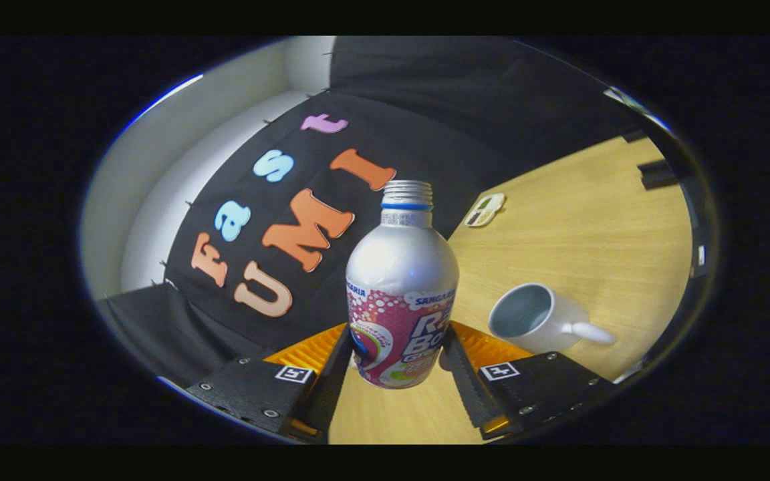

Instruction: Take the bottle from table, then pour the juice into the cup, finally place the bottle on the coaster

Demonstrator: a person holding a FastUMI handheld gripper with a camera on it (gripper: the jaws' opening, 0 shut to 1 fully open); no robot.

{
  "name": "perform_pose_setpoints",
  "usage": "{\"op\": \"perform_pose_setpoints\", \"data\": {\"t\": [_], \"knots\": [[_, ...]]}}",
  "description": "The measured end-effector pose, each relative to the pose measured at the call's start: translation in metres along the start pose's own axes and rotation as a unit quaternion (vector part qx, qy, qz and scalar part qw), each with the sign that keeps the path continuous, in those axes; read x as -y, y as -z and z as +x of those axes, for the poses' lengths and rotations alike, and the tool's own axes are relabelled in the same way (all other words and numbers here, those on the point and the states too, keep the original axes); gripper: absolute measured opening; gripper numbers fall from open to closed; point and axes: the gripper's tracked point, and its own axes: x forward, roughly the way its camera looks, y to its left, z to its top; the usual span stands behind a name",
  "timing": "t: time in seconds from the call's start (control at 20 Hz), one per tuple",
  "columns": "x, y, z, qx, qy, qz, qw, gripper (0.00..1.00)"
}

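The bottle (402, 284) is held between the two fingers of the claw (395, 364), which is clamped on its lower, labelled part, one finger against each side. The bottle appears lifted and tilted relative to the desk (579, 220), its bare threaded neck uncapped and pointing away from the claw. The white cup (537, 317) is seen on the desk just beside the bottle, on the side of the right finger, its mouth open and its handle turned away from the bottle. A small pale flat object (485, 210) is seen further off on the desk, beyond the cup; whether it is the coaster cannot be told, since it is small and distorted by the lens.

Several risks are judged from here. The grip is taken low on a smooth, rounded metal body, so the bottle could slip or swivel between the fingers when it is tipped further. The mouth of the bottle is not yet over the cup, so juice could be spilled on the desk if the tilt is increased before the neck is brought above the rim. The cup is light and close to the right finger, and could be knocked or pushed aside during the approach.
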Motion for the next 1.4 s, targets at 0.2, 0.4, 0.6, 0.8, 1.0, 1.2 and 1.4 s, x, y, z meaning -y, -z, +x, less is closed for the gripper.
{"op": "perform_pose_setpoints", "data": {"t": [0.2, 0.4, 0.6, 0.8, 1.0, 1.2, 1.4], "knots": [[0.000, -0.013, 0.008, 0.027, 0.017, -0.156, 0.987, 0.76], [-0.010, -0.001, 0.022, 0.021, 0.031, -0.291, 0.956, 0.77], [-0.032, 0.013, 0.038, 0.029, 0.028, -0.380, 0.924, 0.77], [-0.043, 0.024, 0.053, 0.037, 0.038, -0.448, 0.892, 0.77], [-0.040, 0.048, 0.071, 0.020, 0.036, -0.462, 0.886, 0.77], [-0.019, 0.071, 0.087, -0.008, 0.041, -0.458, 0.888, 0.77], [0.002, 0.081, 0.098, -0.026, 0.052, -0.448, 0.892, 0.77]]}}
